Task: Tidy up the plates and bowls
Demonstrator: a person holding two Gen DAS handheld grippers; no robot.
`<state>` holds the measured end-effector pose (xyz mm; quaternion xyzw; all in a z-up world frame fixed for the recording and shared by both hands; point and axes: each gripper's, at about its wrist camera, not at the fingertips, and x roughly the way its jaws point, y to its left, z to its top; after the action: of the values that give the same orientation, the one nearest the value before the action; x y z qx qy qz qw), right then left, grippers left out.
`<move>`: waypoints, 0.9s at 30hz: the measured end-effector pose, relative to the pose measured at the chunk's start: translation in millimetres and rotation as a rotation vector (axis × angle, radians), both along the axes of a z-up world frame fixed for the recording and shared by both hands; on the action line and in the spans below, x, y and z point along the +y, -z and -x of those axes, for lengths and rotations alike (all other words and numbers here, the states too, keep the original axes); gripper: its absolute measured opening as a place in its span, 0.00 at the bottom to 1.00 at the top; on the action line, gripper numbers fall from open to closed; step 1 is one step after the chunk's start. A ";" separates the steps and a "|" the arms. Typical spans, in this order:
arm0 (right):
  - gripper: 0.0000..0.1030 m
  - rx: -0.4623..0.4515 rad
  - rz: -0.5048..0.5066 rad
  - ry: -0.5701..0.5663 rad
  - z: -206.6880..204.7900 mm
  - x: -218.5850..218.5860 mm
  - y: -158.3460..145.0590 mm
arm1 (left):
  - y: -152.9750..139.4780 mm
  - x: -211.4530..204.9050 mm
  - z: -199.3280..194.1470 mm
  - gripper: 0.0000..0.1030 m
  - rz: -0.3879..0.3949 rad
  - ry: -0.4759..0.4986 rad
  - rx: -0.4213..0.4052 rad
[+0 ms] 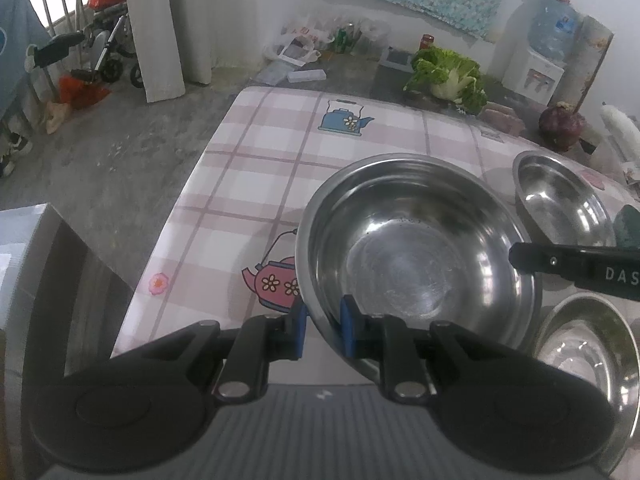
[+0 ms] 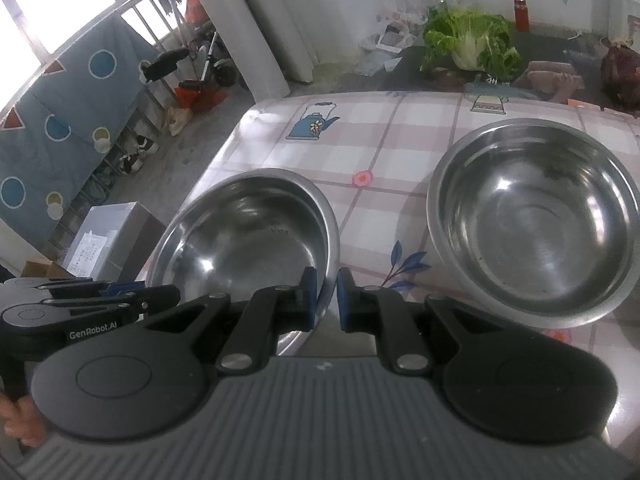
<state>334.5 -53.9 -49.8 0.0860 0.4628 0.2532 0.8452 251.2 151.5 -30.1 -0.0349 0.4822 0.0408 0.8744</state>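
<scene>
A wide steel bowl (image 1: 416, 252) sits near the left edge of the checked tablecloth (image 1: 280, 168). My left gripper (image 1: 323, 328) is shut on its near-left rim, one blue pad inside and one outside. In the right wrist view the same bowl (image 2: 248, 232) lies at the left, and my right gripper (image 2: 326, 300) is shut on its right rim. Its black finger (image 1: 560, 266) reaches in from the right in the left wrist view. A second steel bowl (image 2: 536, 216) stands free to the right, and is also in the left wrist view (image 1: 560, 200). A third bowl (image 1: 588, 360) lies near right.
The table's left edge drops to the concrete floor (image 1: 100, 160), with a grey box (image 1: 40, 280) beside it. A leafy cabbage (image 1: 448, 76) and a dark red vegetable (image 1: 562, 126) lie beyond the far edge. A person's hand (image 2: 20, 420) holds the left gripper.
</scene>
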 end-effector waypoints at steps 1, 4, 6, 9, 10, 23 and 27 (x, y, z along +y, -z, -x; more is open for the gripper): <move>0.09 -0.002 -0.001 0.002 1.6 -1.2 -1.8 | -1.9 -0.7 0.9 0.18 -0.002 0.003 -0.003; 0.09 -0.010 -0.009 0.010 4.4 -7.2 -7.0 | -8.6 -4.7 3.8 0.18 -0.008 0.015 -0.013; 0.09 -0.014 -0.018 0.017 5.7 -12.1 -11.4 | -14.0 -8.9 4.4 0.18 -0.013 0.023 -0.020; 0.09 -0.027 -0.028 0.027 9.7 -19.9 -18.1 | -21.5 -15.4 6.6 0.18 -0.022 0.034 -0.033; 0.09 -0.033 -0.033 0.032 11.9 -23.1 -20.6 | -23.8 -18.0 7.1 0.18 -0.025 0.037 -0.036; 0.09 -0.073 -0.044 0.111 16.3 -81.0 -42.8 | -39.6 -69.4 -10.9 0.19 -0.030 0.117 -0.059; 0.09 -0.069 -0.037 0.145 5.7 -105.9 -43.8 | -40.0 -92.9 -27.9 0.19 -0.032 0.149 -0.057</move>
<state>328.7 -159.9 -6.1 0.1262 0.4212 0.2027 0.8750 279.1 58.6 10.0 0.0138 0.4578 -0.0174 0.8888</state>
